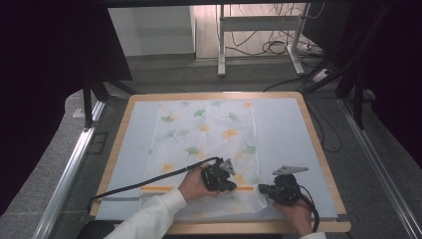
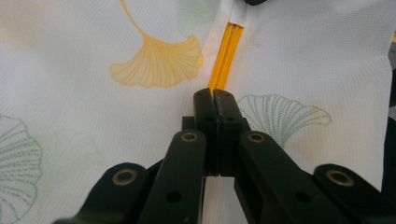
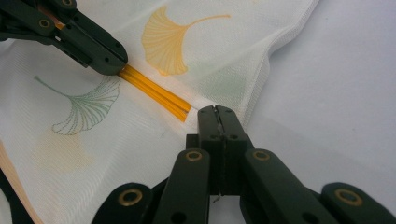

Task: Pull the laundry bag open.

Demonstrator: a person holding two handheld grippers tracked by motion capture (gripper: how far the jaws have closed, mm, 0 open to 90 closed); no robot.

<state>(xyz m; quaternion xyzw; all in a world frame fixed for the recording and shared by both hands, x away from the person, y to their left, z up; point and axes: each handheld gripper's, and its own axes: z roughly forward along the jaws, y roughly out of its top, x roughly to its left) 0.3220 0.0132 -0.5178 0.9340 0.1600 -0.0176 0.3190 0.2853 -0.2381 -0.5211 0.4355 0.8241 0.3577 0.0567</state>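
Landmark: I take the orange zipper strip (image 1: pixel 199 188) as my reference; it runs across the near end of the white mesh fabric bag printed with green and yellow ginkgo leaves (image 1: pixel 206 137).
Bag: I see it lying flat on the pale blue mat (image 1: pixel 283 134) that covers the wooden-edged table (image 1: pixel 318 144), its length stretching away from the zipper toward the far side.
Left gripper (image 1: pixel 228 186): I have it on the zipper, partway along the strip toward the bag's right edge. In the left gripper view its jaws are pressed together, the tips (image 2: pixel 214 95) sitting right at the zipper line (image 2: pixel 225 56); I cannot tell whether they pinch the slider or the fabric.
Right gripper (image 1: pixel 262 188): I hold it just past the zipper's right end, at the bag's right edge. In the right gripper view its jaws are pressed together (image 3: pixel 215 114), touching the fabric beside the end of the orange strip (image 3: pixel 156 92); whether cloth is caught between them I cannot tell.
Gap: the two grippers are near each other along the zipper, a short exposed length of orange strip between them.
Hands: my left hand (image 1: pixel 191 185), in a white sleeve (image 1: pixel 149 219), and my right hand (image 1: pixel 297 214) are on the near side of the zipper.
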